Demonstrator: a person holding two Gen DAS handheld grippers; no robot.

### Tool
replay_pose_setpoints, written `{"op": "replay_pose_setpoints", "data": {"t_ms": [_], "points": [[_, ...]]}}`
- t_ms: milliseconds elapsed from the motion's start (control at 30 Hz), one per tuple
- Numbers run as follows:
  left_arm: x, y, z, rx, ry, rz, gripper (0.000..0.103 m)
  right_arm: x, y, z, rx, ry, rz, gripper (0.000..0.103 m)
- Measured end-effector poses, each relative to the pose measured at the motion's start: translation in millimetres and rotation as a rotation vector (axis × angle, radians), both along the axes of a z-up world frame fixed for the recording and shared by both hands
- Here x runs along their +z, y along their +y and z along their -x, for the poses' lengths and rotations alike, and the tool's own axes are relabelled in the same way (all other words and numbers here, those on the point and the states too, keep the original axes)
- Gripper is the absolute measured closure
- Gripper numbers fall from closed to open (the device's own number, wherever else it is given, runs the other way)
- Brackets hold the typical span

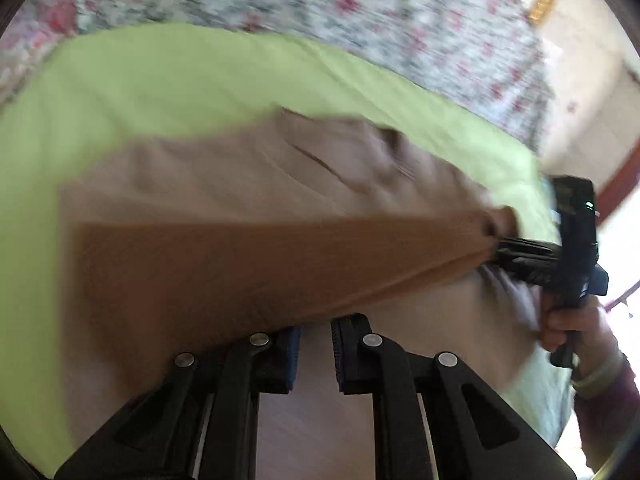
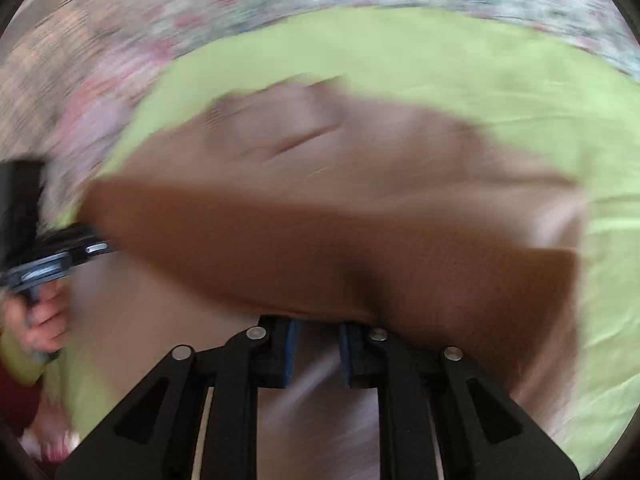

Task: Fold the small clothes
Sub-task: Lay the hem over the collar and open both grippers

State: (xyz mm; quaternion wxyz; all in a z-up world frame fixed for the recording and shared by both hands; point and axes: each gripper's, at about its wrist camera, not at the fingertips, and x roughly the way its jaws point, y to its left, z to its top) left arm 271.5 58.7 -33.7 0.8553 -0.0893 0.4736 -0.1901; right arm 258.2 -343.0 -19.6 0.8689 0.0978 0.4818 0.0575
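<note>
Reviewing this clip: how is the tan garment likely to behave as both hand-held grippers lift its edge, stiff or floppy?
Probably floppy: the tan garment sags between the left hand-held gripper and the right hand-held gripper, its lifted edge hanging as a fold. Likely light, since creases show thin cloth. It may drag on the green sheet; motion blur limits certainty.
</note>
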Motion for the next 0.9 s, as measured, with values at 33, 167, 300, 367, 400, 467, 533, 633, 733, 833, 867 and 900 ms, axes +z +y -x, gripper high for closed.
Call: {"op": "replay_pose_setpoints", "data": {"t_ms": [33, 167, 300, 367, 400, 467, 533, 633, 733, 833, 867, 900], "points": [[-0.7, 10.2, -11.7, 0.058, -0.010, -0.042, 0.087, 1.8, -15.9, -3.8, -0.086, -0.027, 0.004, 0.087], [-5.4, 54.4, -36.9, 0.202, -0.001, 0.018, 0.087, 10.3, -52.2, 5.5, -0.273, -0.117, -0.047, 0.084], [5.5, 75.6, -16.8, 0.268, -0.049, 0.070, 0.085, 20.4, -51.7, 35.1, -0.306, -0.153, -0.076, 0.084], [12.5, 81.0, 7.0, 0.271, -0.065, 0.112, 0.082, 26.5, -42.5, 50.4, -0.291, -0.167, -0.104, 0.082], [18.1, 78.5, 17.8, 0.270, -0.069, 0.123, 0.082, 29.6, -34.8, 58.7, -0.280, -0.173, -0.115, 0.080], [22.7, 75.4, 46.8, 0.260, -0.079, 0.152, 0.081, 32.7, -25.4, 84.2, -0.262, -0.187, -0.132, 0.074], [22.4, 69.7, 78.6, 0.248, -0.073, 0.182, 0.080, 31.0, -13.8, 102.4, -0.237, -0.194, -0.162, 0.070], [18.0, 50.0, 119.5, 0.213, -0.044, 0.219, 0.079, 24.1, 7.5, 130.3, -0.203, -0.187, -0.207, 0.070], [14.1, 38.6, 159.0, 0.186, -0.023, 0.233, 0.078, 15.0, 26.6, 155.5, -0.180, -0.176, -0.250, 0.070], [9.0, 34.0, 196.4, 0.179, 0.001, 0.258, 0.074, 7.9, 40.1, 177.7, -0.175, -0.160, -0.276, 0.070], [6.3, 33.5, 208.3, 0.186, 0.012, 0.272, 0.072, 6.9, 43.0, 182.1, -0.174, -0.156, -0.279, 0.070], [3.6, 34.8, 219.1, 0.188, 0.021, 0.286, 0.071, 6.2, 46.1, 187.8, -0.172, -0.153, -0.284, 0.070]]}}
